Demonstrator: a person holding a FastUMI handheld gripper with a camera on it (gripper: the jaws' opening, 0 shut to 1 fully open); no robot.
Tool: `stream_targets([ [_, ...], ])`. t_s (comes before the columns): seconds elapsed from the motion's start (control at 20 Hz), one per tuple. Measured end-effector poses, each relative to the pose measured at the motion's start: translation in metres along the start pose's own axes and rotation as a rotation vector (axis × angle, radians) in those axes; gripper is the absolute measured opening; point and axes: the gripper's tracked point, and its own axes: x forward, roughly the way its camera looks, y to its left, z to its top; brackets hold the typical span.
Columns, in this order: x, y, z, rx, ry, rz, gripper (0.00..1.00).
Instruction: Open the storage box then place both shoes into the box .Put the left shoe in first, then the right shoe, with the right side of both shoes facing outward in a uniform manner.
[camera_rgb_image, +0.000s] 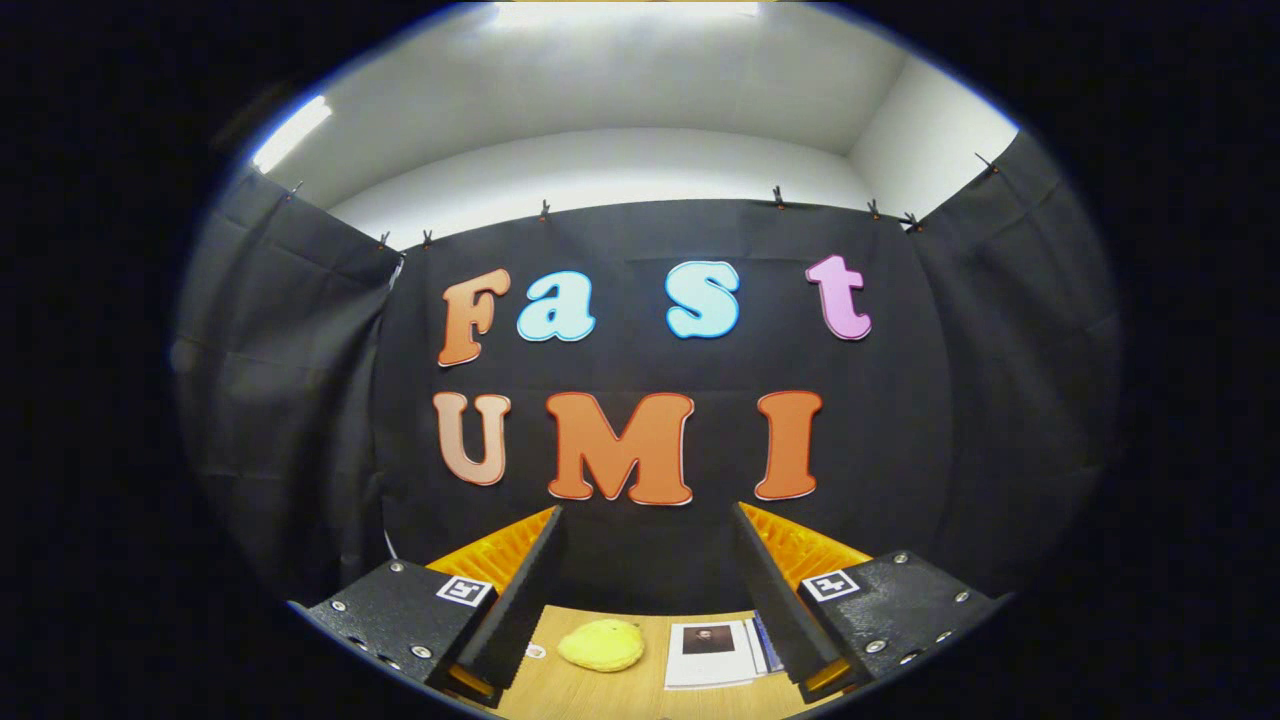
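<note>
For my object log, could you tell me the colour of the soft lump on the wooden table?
Yellow: the soft rounded lump, gripper view, between the open fingers.

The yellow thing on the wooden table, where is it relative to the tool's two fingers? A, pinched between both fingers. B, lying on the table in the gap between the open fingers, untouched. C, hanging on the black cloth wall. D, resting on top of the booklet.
B: the yellow thing lies on the wooden table in the gap of the open tool, beside the booklet.
</note>
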Motion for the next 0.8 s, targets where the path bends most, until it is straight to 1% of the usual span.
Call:
stream_targets([
  [0.2, 0.003, 0.011, -0.002, -0.041, -0.025, 0.022, 0.97],
  [0.5, 0.005, 0.023, -0.002, -0.019, -0.037, 0.076, 0.97],
  [0.65, 0.007, 0.021, -0.001, -0.037, -0.047, 0.06, 0.97],
  [0.8, 0.008, 0.026, -0.003, -0.038, -0.05, 0.068, 0.97],
])
